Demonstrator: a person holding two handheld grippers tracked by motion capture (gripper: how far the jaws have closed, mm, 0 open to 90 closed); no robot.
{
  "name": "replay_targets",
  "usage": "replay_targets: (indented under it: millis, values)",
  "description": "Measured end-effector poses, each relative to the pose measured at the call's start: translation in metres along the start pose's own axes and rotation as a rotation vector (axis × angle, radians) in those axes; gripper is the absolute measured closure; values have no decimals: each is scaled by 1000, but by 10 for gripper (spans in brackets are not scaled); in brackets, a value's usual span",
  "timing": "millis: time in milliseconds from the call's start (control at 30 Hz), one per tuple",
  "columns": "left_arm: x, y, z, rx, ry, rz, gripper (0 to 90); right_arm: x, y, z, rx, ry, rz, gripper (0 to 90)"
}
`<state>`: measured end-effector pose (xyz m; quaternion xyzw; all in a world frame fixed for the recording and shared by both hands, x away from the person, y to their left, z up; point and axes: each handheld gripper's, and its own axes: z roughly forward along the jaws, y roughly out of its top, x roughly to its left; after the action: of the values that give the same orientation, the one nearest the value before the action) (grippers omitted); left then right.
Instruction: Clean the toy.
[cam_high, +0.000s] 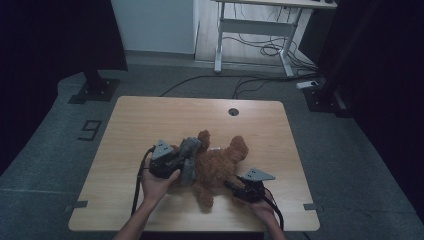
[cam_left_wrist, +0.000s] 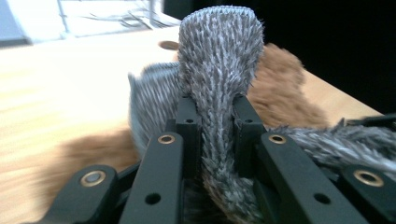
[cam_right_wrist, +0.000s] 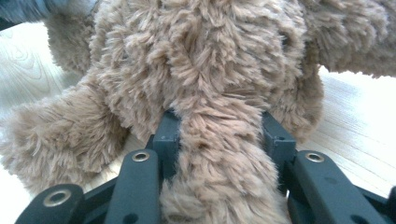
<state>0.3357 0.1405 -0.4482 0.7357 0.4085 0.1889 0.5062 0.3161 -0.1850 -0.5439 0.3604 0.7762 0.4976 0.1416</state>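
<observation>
A brown teddy bear (cam_high: 218, 165) lies on its back in the middle of the wooden table (cam_high: 150, 117). Across its left side lies a grey furry plush (cam_high: 189, 152). My left gripper (cam_high: 182, 161) is shut on a narrow part of the grey plush (cam_left_wrist: 217, 60), which rises between the jaws (cam_left_wrist: 215, 112), with the brown bear (cam_left_wrist: 280, 88) behind it. At the bear's lower right, my right gripper (cam_high: 231, 186) is shut on one limb of the bear (cam_right_wrist: 210, 60); the fur bulges between the two jaws (cam_right_wrist: 219, 126).
A round cable hole (cam_high: 233, 111) sits near the table's far edge. Beyond the table stand a white desk frame (cam_high: 220, 45) with cables on the floor and black stand bases at the left (cam_high: 95, 90) and right (cam_high: 325, 97).
</observation>
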Motion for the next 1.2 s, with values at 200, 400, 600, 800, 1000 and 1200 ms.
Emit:
replay_targets:
  millis: [200, 400, 600, 800, 1000, 1200]
  values:
    - [30, -14, -8, 57, 76, -31, 773, -2, 0, 0, -1, 3, 7, 592]
    - [62, -51, -12, 95, 127, -106, 778, -1, 0, 0, -3, 3, 7, 592]
    - [76, -70, -13, 158, 162, -125, 780, -1, 0, 0, -2, 3, 7, 592]
    - [75, -52, -29, 90, 185, -110, 780, -2, 0, 0, 0, 3, 7, 592]
    - [37, -3, -41, -24, 108, -19, 780, -2, 0, 0, -1, 5, 9, 592]
    - [-18, 26, -8, -4, -25, 86, 779, -3, 0, 0, -1, 6, 10, 592]
